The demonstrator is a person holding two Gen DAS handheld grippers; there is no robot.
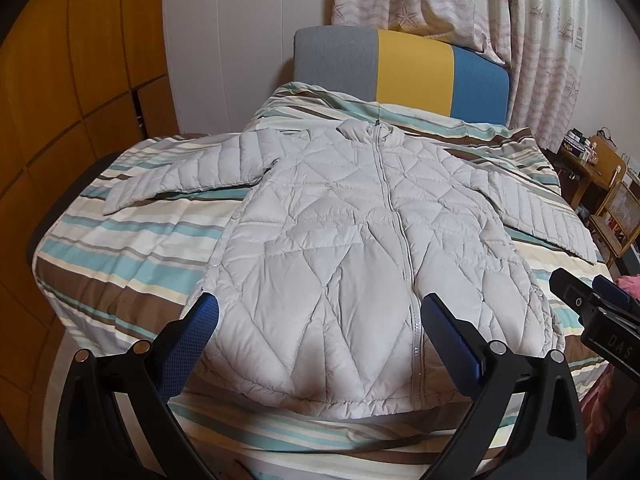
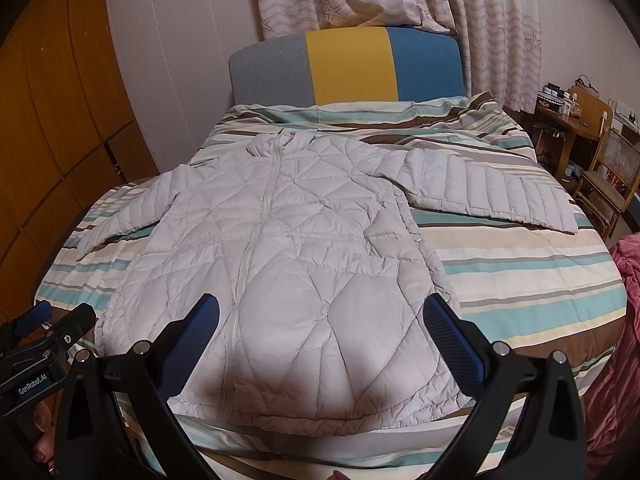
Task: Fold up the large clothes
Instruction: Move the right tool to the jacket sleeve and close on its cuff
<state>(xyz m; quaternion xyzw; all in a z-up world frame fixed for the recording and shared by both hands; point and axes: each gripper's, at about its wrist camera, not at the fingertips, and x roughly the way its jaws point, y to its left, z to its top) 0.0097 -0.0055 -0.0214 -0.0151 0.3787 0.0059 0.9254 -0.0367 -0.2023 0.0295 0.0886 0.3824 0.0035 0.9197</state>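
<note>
Right claw spread, left claw spread, "GenRobot.AI" label, quilted jacket flat.

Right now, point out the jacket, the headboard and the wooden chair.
jacket [image 1: 340,240]: left wrist view, on its quilted chest.
headboard [image 2: 348,64]: right wrist view, on its yellow middle panel.
wooden chair [image 2: 612,160]: right wrist view, on its woven back.

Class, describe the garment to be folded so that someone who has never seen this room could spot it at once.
Find the bed with the grey, yellow and blue headboard and the striped brown, teal and cream bedspread. Spread flat on it, front up, lies a pale grey quilted puffer jacket, zipped shut, sleeves out: the only plain, padded thing there.
</note>
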